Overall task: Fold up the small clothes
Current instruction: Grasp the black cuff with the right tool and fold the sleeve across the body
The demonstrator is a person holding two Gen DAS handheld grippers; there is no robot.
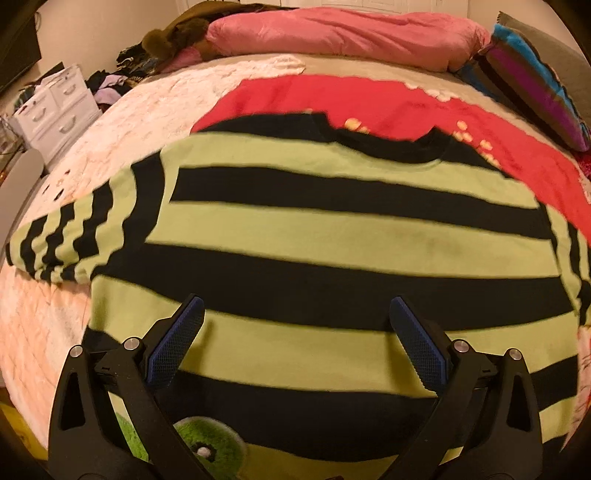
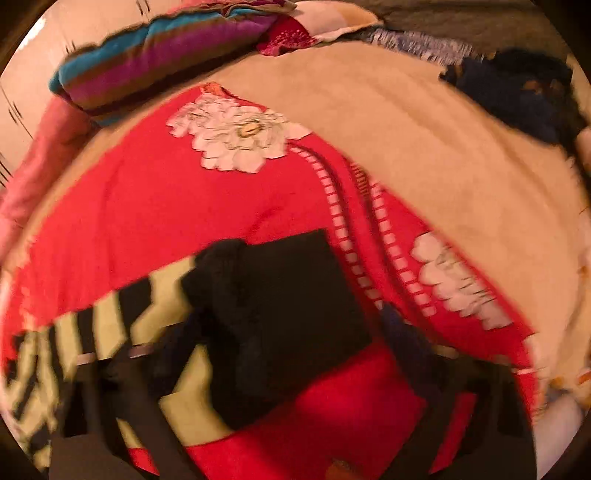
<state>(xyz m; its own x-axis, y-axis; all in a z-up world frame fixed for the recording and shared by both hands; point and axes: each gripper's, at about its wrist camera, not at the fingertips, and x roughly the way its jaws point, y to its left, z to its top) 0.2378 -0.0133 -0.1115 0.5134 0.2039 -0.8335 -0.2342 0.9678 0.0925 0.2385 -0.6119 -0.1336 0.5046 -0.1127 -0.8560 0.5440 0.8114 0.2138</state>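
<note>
Lime-and-black striped shirt (image 1: 332, 229) spread flat on a red floral blanket (image 1: 406, 107), directly ahead of and beneath the left gripper (image 1: 295, 332), jaws wide apart and holding nothing, blue pads (image 1: 173, 339) hovering over the hem. Blurred in the right wrist view: right gripper (image 2: 280, 354) above a black sleeve cuff (image 2: 280, 295) of the same shirt, grip impossible to judge. Farther ahead of the left gripper, a pink duvet (image 1: 332, 33); up and left, a white drawer unit (image 1: 55, 107), contents hidden.
</note>
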